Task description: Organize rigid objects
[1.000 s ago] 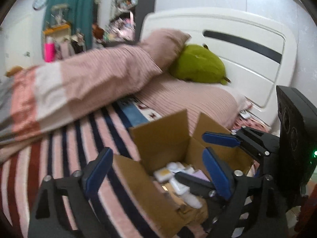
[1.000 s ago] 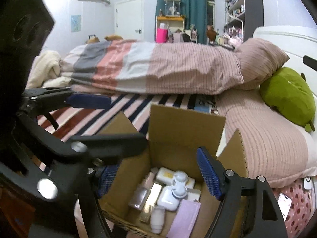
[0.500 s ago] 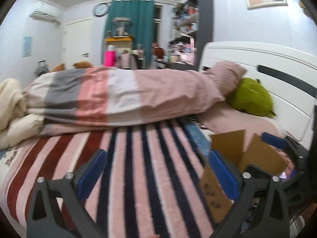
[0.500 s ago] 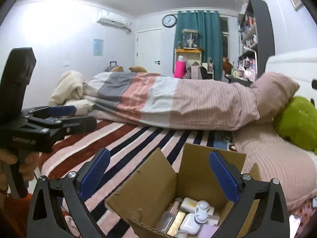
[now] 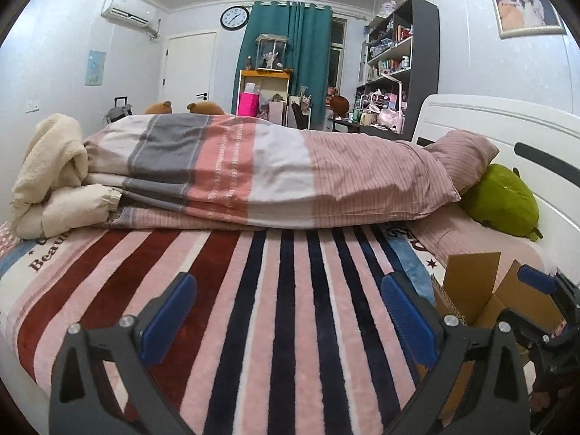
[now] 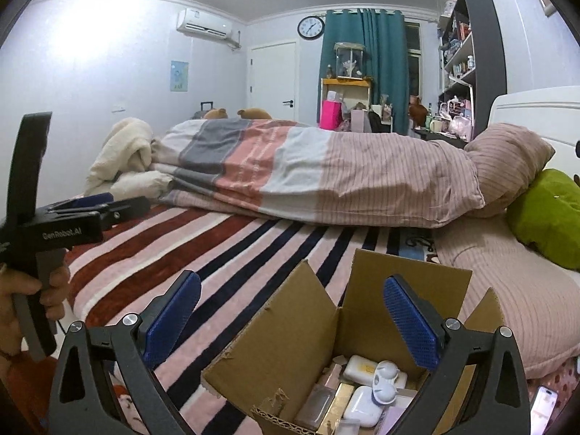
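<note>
An open cardboard box (image 6: 297,337) stands on the striped bed at the near right. It holds several small rigid items: white cases (image 6: 360,368), a gold box (image 6: 335,407) and a pinkish packet. My right gripper (image 6: 290,320) is open and empty, hovering above the box's front. My left gripper (image 5: 286,319) is open and empty over the striped blanket (image 5: 253,290), left of the box (image 5: 471,290). The left gripper also shows at the left edge of the right wrist view (image 6: 90,206).
A rolled striped duvet (image 5: 272,170) lies across the bed behind. A pink pillow (image 5: 464,152) and a green plush (image 5: 504,199) sit by the white headboard (image 5: 525,123). A cream blanket (image 5: 50,170) is bunched at far left. A phone (image 6: 542,411) lies right of the box.
Both grippers have pulled back and up from the box. The left gripper swung left, from over the box to over the striped blanket. Both stay open and empty.
</note>
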A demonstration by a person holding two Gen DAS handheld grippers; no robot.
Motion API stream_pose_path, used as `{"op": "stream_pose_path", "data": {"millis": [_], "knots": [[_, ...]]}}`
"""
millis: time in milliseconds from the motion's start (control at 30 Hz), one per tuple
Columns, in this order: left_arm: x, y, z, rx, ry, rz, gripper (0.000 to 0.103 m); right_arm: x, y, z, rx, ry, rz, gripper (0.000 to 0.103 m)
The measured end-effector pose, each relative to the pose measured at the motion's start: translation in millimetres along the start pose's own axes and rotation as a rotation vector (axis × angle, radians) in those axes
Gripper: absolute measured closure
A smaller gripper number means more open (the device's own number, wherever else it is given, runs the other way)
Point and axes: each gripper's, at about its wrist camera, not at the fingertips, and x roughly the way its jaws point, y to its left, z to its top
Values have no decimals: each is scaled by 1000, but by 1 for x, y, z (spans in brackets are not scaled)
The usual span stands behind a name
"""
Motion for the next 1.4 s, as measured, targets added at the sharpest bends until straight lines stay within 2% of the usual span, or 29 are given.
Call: {"op": "stream_pose_path", "data": {"millis": [600, 1400], "knots": [[-6, -29, -1, 77, 10, -29, 2, -5, -8, -5, 35, 14, -30, 2], [-1, -28, -1, 84, 21, -41, 2, -4, -11, -9, 66, 28, -32, 2]]}}
